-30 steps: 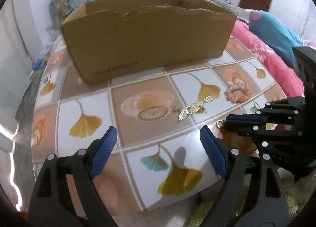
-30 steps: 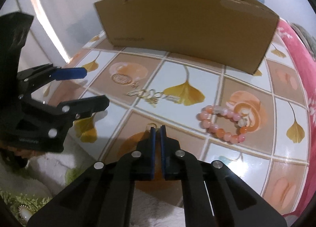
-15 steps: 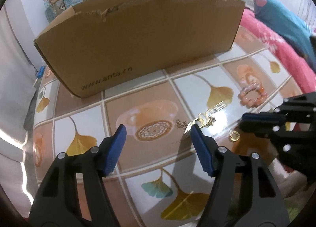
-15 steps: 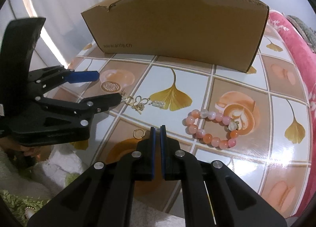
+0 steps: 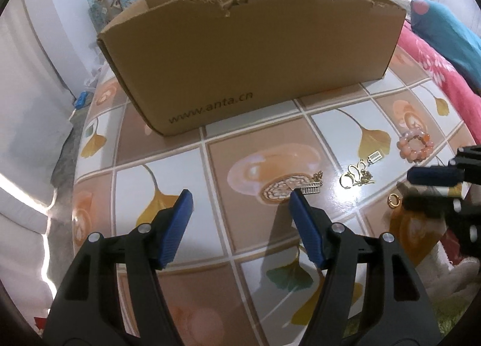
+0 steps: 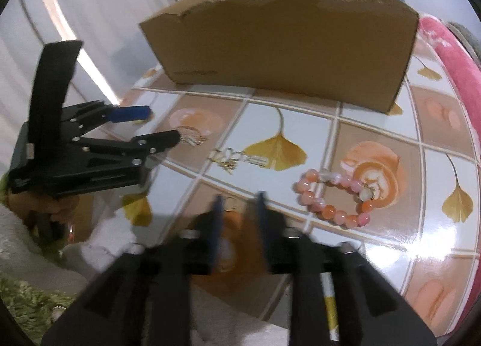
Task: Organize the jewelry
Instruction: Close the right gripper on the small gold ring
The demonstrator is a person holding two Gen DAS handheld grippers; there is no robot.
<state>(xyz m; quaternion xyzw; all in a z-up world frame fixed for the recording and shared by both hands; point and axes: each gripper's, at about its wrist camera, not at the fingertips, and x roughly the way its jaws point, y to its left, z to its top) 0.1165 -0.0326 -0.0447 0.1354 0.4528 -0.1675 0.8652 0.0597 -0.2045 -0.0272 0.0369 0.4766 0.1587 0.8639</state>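
Since half a second ago: right gripper [image 6: 237, 210] parted from fully closed, blue pads now apart and blurred, nothing between them; small gold ring [image 6: 230, 200] on the tabletop just past the tips, roughly in line with the gap. Same ring [image 5: 393, 200] seen from the left wrist, lying just beside the right gripper [image 5: 433, 185] at the right edge.

Left gripper [image 5: 240, 219] pushed further forward over the tiled table [image 5: 210, 249], jaws wide apart and empty, right pad tip just short of a small gold bar charm [image 5: 311, 188]. Contact with the charm cannot be told. From the right wrist, left gripper [image 6: 156, 125] at left, spread, lower finger near that same jewelry.

Loose gold earring cluster [image 5: 357, 177] on the table between charm and ring; a second small gold bar charm [image 5: 375, 157] beyond it. Pink bead bracelet [image 6: 333, 197] flat on the table, right of the ring, well apart from both grippers. Cardboard box [image 5: 255, 54] standing open-topped at the far side of the table, behind all the jewelry.
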